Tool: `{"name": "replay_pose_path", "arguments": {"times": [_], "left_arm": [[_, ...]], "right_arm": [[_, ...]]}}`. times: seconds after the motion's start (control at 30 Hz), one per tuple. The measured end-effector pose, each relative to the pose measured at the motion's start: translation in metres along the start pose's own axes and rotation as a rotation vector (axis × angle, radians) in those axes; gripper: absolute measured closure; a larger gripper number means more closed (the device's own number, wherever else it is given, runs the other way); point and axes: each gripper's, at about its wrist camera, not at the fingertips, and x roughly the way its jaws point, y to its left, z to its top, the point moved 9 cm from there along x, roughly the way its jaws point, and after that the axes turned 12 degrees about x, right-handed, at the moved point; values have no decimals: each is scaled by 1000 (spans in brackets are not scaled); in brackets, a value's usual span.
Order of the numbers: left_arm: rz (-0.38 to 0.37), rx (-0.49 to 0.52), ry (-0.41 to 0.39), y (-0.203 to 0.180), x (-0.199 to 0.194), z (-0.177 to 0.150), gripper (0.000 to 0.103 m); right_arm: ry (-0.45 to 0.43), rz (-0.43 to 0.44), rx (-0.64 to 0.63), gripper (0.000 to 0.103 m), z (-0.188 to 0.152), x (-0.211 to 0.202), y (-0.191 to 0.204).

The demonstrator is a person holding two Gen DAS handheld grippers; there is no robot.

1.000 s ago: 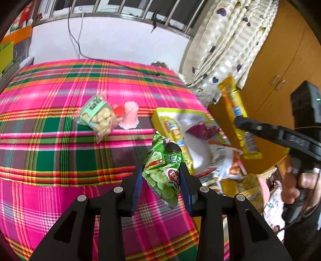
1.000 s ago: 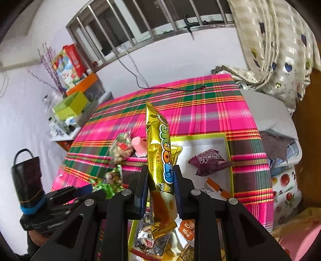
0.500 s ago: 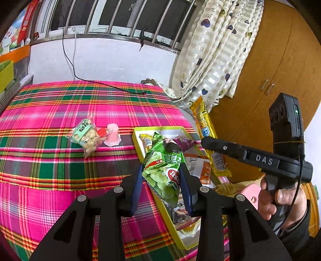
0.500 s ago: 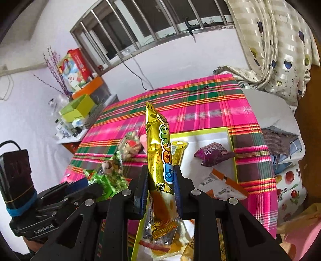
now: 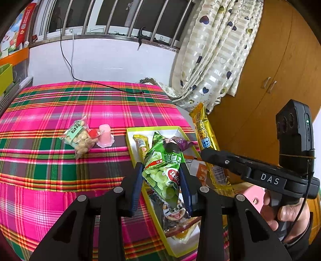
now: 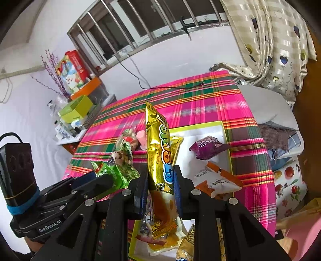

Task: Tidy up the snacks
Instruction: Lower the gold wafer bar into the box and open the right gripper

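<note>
A bed-sized surface draped in a pink, green and orange plaid cloth point(image 5: 60, 124) fills the room's middle, set against a white wall below a barred window point(image 5: 112, 18); a black cable point(image 5: 68, 60) trails down from the sill onto the cloth. To one side hang cream curtains printed with hearts point(image 5: 216, 52), and past them stand wooden cupboard doors point(image 5: 280, 66). On the opposite side, the right wrist view takes in a crowded shelf with a green box point(image 6: 77, 109), an orange bin and a bright printed package point(image 6: 72, 70).

The left gripper point(image 5: 161, 180) is clamped on a green bean snack packet point(image 5: 164, 172), its blue pads pressed to both edges of the bag, holding it in the air above the near end of a yellow-rimmed tray point(image 5: 132, 144). The right gripper point(image 6: 159, 180) is closed nearly all the way on a long gold snack bar point(image 6: 158, 152) — the bar stands upright between the fingers, over the same tray. A person's hand point(image 5: 284, 212) grips that tool's handle.

Inside the tray lie a purple wrapped sweet point(image 6: 208, 147), an orange-and-white packet point(image 6: 216, 178) and a small yellow packet point(image 5: 141, 144), with more wrappers piled at the near end. Out on the cloth, left of the tray, a bag of nuts point(image 5: 79, 136) and a pink jelly cup point(image 5: 105, 136) sit close together.
</note>
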Motion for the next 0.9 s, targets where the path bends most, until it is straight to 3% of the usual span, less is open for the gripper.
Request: {"name": "replay_pose_path", "arguments": {"times": [0.5,0.9], "left_arm": [[12,-63,17,30,16,-4,67],[23,-112,5,56,12,-7,66]], "right_arm": [[55,-60,14,83,21,55,-4],[151,-197,58,82,19,108,-30]]}}
